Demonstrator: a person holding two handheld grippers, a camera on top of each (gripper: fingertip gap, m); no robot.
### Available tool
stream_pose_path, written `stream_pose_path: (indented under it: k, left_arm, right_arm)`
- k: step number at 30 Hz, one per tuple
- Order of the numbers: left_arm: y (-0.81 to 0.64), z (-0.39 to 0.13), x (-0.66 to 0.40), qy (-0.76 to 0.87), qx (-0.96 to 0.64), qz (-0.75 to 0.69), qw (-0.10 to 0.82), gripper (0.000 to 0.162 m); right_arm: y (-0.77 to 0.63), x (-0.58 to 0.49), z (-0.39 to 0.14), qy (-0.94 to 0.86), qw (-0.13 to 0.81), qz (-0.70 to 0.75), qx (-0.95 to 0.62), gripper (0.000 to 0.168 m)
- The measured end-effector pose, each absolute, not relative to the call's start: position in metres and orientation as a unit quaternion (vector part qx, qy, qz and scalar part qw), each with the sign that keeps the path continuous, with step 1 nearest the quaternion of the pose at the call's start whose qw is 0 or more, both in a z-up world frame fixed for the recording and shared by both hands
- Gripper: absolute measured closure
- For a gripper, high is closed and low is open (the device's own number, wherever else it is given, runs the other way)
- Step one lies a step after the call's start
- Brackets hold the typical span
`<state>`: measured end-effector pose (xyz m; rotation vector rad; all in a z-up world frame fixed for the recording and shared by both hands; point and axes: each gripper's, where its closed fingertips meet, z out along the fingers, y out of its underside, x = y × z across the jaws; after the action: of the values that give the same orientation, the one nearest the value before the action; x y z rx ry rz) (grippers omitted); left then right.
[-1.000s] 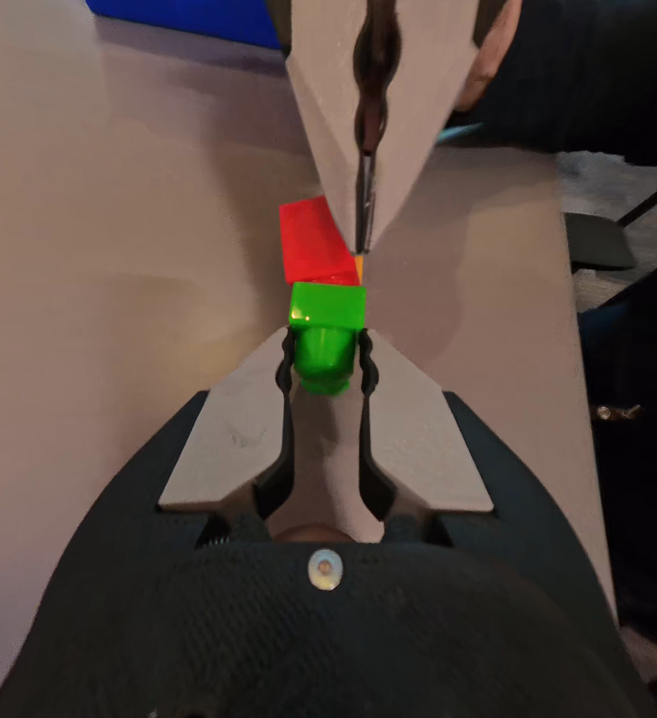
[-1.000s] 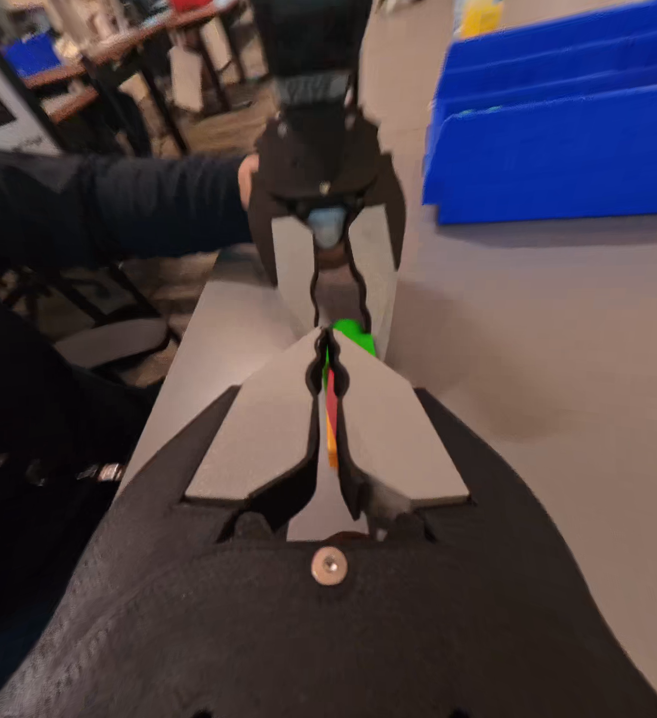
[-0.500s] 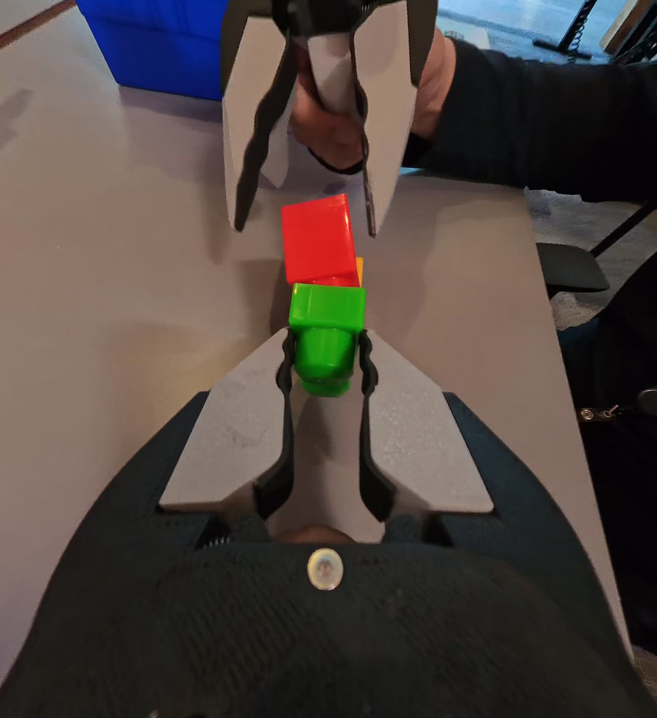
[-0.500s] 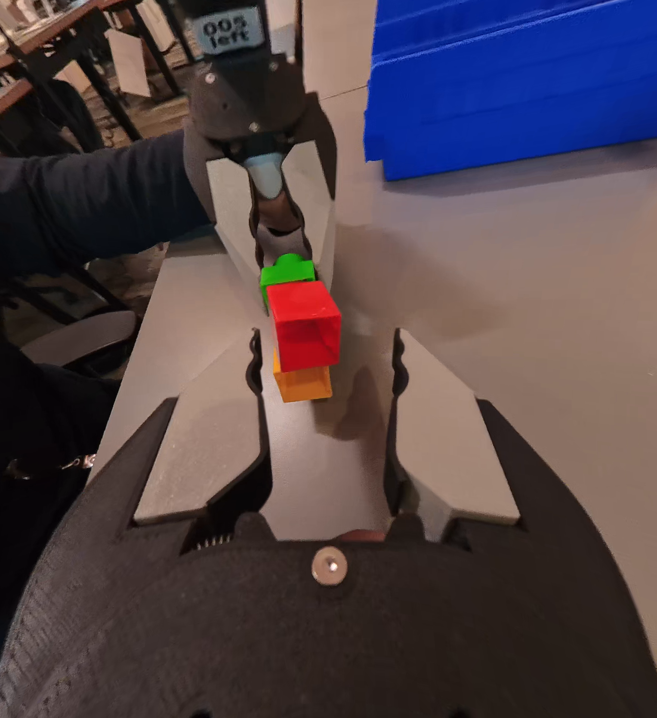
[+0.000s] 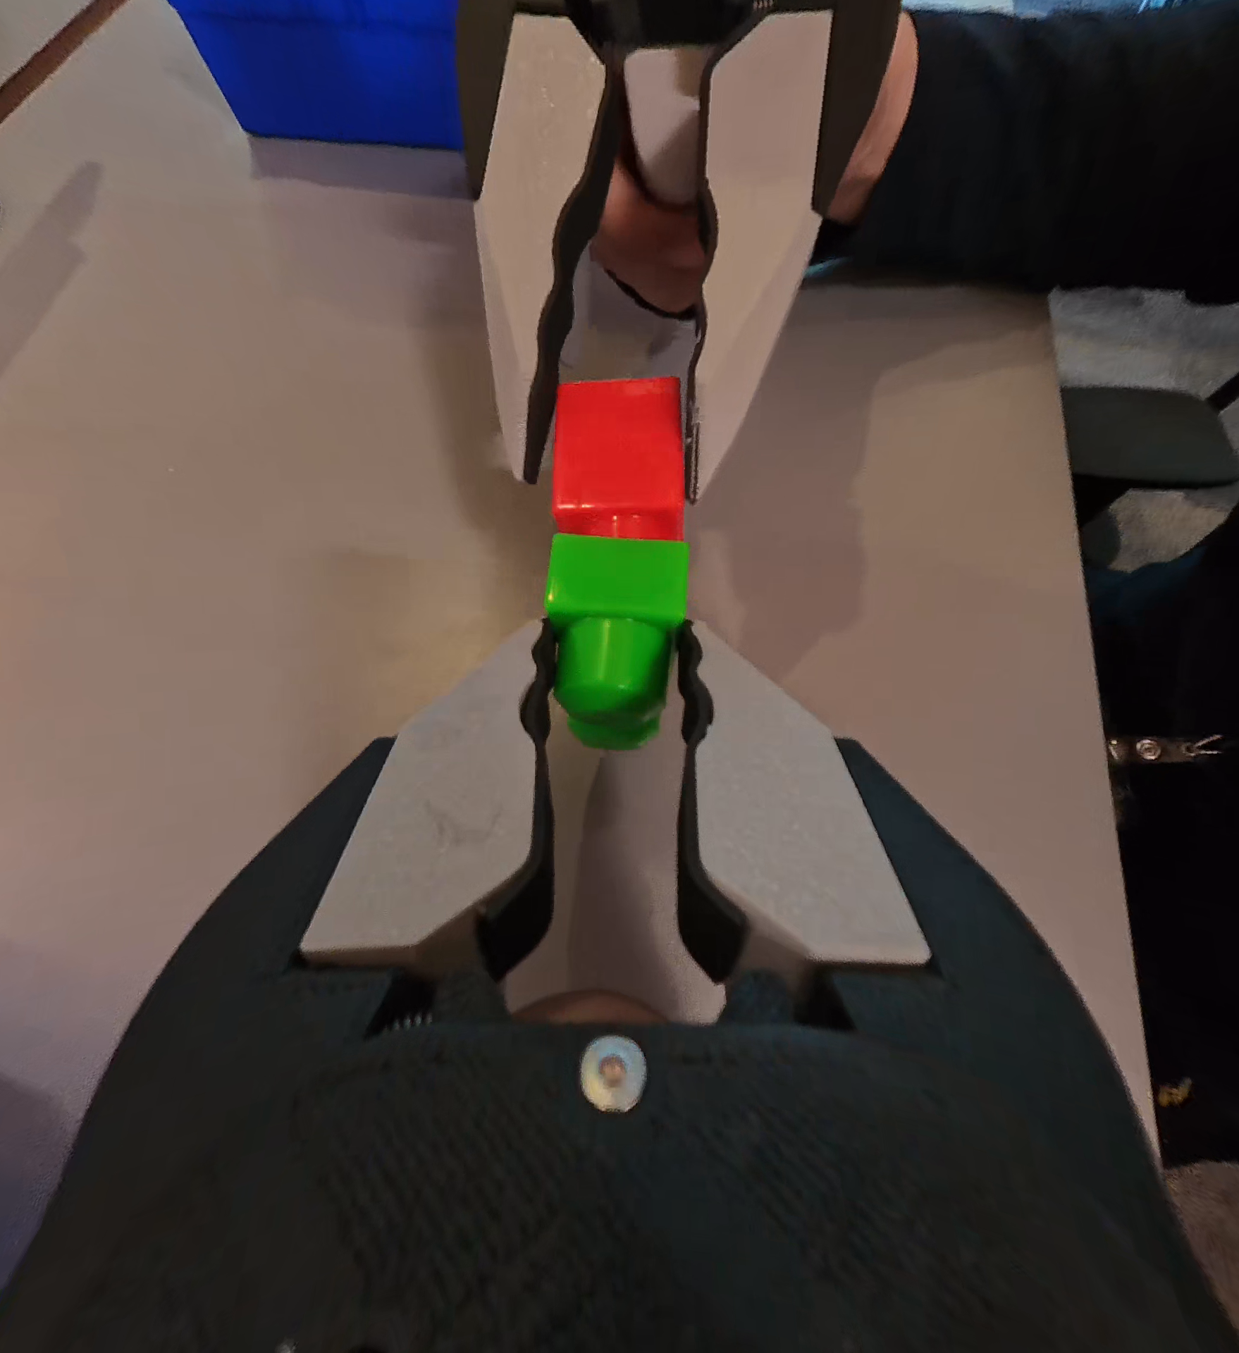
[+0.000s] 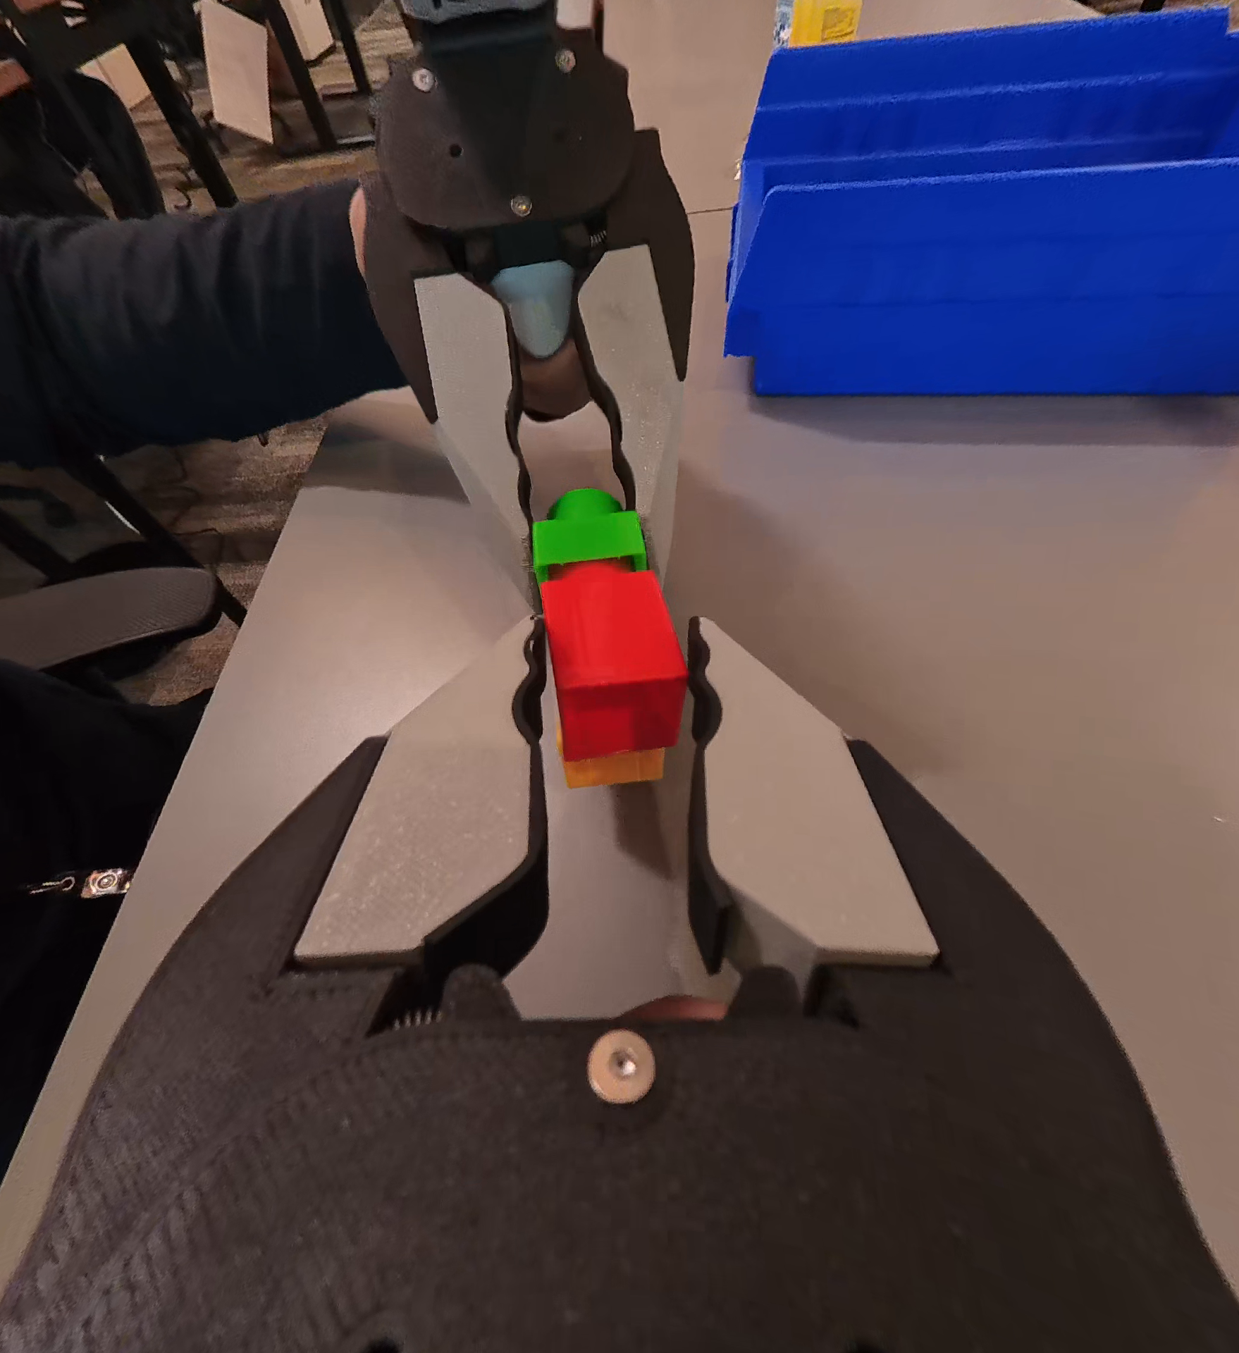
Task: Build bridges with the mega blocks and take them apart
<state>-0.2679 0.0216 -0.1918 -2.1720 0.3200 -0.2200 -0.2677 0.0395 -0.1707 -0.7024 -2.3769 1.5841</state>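
Where the two grippers meet over the near edge of the table, a small green plastic block with a round stud (image 5: 613,593) sits joined end to end with a red plastic cube-shaped block (image 5: 616,454), both lying on their sides and held above the surface. The red block's own stud shows in the narrow gap between the two. Below the red block, in the right wrist view, an orange plastic block (image 6: 613,769) peeks out, touching its underside; only a sliver of it is visible, so how it is attached cannot be told.

The left gripper (image 5: 613,677) is closed partway, its dark wavy pads pressed against either side of the green block's stud. The right gripper (image 6: 613,684) faces it from the opposite end. Its jaws stand to either side of the red block, narrowed close to it; the left pad looks to be touching, while a thin gap may remain on the other side, so a firm hold cannot be confirmed.

The blocks hang over a plain grey tabletop (image 5: 199,476), near its edge. A blue plastic storage bin (image 6: 1005,241) stands further back on the table, well apart from the blocks. The person's arms in dark sleeves (image 6: 162,322) reach in behind each gripper. Off the table edge, a dark chair seat (image 6: 82,608) sits on patterned carpet.
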Motion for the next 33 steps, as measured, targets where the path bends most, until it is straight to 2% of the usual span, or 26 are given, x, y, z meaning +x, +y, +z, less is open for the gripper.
stream_pose_path:
  k: [3,5,10,17,28,33]
  left_arm:
    - [0.021,-0.188,-0.268,0.127,-0.874,-0.096,0.459,0.131]
    - [0.022,-0.189,-0.267,0.128,-0.875,-0.097,0.457,0.131]
    - [0.024,-0.19,-0.266,0.12,-0.873,-0.109,0.46,0.131]
    - [0.025,-0.194,-0.269,0.111,-0.877,-0.104,0.455,0.132]
    - [0.018,-0.169,-0.273,0.094,-0.848,-0.113,0.51,0.132]
    - [0.014,-0.154,-0.265,0.103,-0.825,-0.151,0.535,0.132]
  right_arm:
    - [0.04,-0.268,-0.17,-0.8,0.092,0.541,-0.243,0.124]
    - [0.039,-0.268,-0.173,-0.804,0.094,0.537,-0.238,0.131]
    - [0.04,-0.267,-0.173,-0.813,0.121,0.523,-0.225,0.132]
    - [0.035,-0.266,-0.17,-0.84,0.264,0.449,-0.15,0.135]
    - [0.029,-0.267,-0.169,-0.753,0.058,0.596,-0.272,0.135]
    - [0.026,-0.263,-0.148,-0.715,0.026,0.653,-0.25,0.135]
